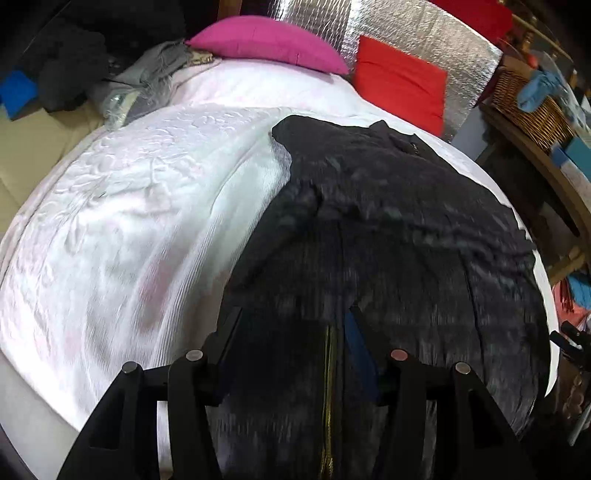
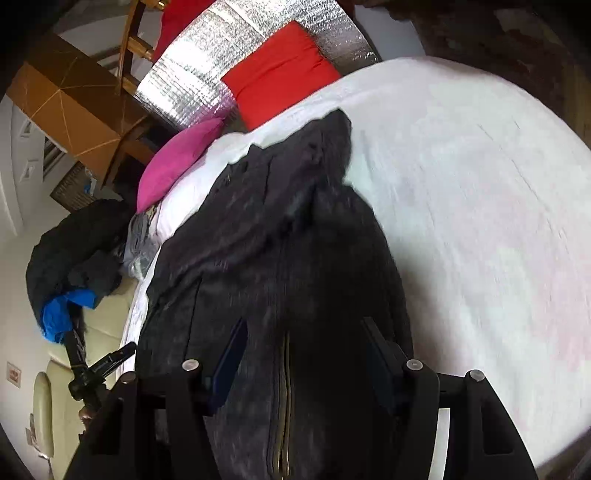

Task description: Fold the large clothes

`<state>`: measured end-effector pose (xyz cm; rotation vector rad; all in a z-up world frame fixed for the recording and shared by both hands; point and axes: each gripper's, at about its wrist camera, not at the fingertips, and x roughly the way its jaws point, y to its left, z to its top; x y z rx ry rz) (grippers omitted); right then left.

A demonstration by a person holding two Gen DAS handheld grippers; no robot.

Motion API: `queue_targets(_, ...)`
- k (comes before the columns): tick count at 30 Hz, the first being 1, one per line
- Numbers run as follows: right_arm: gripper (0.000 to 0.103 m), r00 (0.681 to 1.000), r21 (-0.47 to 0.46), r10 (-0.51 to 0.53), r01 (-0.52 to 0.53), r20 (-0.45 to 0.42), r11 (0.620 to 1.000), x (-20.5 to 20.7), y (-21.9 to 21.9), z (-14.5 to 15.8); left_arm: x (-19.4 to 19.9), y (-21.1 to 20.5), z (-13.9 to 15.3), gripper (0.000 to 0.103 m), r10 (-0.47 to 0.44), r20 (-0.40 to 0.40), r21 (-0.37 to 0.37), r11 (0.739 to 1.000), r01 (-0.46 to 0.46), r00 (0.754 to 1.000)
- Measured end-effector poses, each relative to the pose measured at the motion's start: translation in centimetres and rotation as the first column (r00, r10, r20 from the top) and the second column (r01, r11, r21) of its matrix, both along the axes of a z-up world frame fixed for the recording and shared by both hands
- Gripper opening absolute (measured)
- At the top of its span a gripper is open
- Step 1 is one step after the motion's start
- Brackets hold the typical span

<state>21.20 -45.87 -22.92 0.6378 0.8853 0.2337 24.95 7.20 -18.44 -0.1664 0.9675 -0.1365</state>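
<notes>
A large black jacket (image 1: pixel 388 229) with a gold zipper (image 1: pixel 328 387) lies spread on the white bed (image 1: pixel 129 206). It takes up the right half of the left wrist view. My left gripper (image 1: pixel 291 321) hovers over its lower part, jaws apart, with the zipper line running between the fingers (image 1: pixel 356 332) and no fabric pinched. In the right wrist view the same jacket (image 2: pixel 280 236) stretches away from me with a sleeve end (image 2: pixel 332 133) at the far end. My right gripper (image 2: pixel 304 325) is open above the zipper (image 2: pixel 284 398). Both views are motion-blurred.
A pink pillow (image 1: pixel 269 44) and a red pillow (image 1: pixel 402 81) lean at the head of the bed against a silver foil panel (image 1: pixel 424 33). Dark and blue clothes (image 2: pixel 70 266) are heaped off the bed's side. A wicker basket (image 1: pixel 528 99) and wooden furniture (image 2: pixel 66 103) stand beside the bed.
</notes>
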Motion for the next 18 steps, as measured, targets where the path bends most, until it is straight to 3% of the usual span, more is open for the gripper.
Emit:
queue_targets(5, 0.066, 1.0, -0.041, -0.004, 0.003, -0.024, 0.999, -3.9, 1.0, -0.8, -3.4, 0.3, -0.7, 0.058, -0.016, 0.011, 0.017, 1.0, 0.016, 1.0)
queue_targets(11, 0.066, 0.996, -0.026, 0.007, -0.01, -0.091, 1.0, -7.6, 1.0, -2.0, -7.0, 2.0, -0.9, 0.068, 0.021, -0.006, -0.071, 0.997, -0.022, 1.0)
queue_targets(16, 0.067, 0.975, -0.025, 0.061, -0.068, -0.212, 0.997, -9.9, 2.1, -4.2, -8.4, 2.1, -2.2, 0.073, 0.038, -0.104, -0.08, 0.996, -0.047, 0.994)
queue_targets(18, 0.073, 0.961, -0.043, 0.083, -0.097, -0.262, 0.994, -10.5, 2.9, -5.0, -9.3, 2.3, -3.3, 0.075, 0.049, -0.164, -0.092, 0.994, -0.065, 0.985)
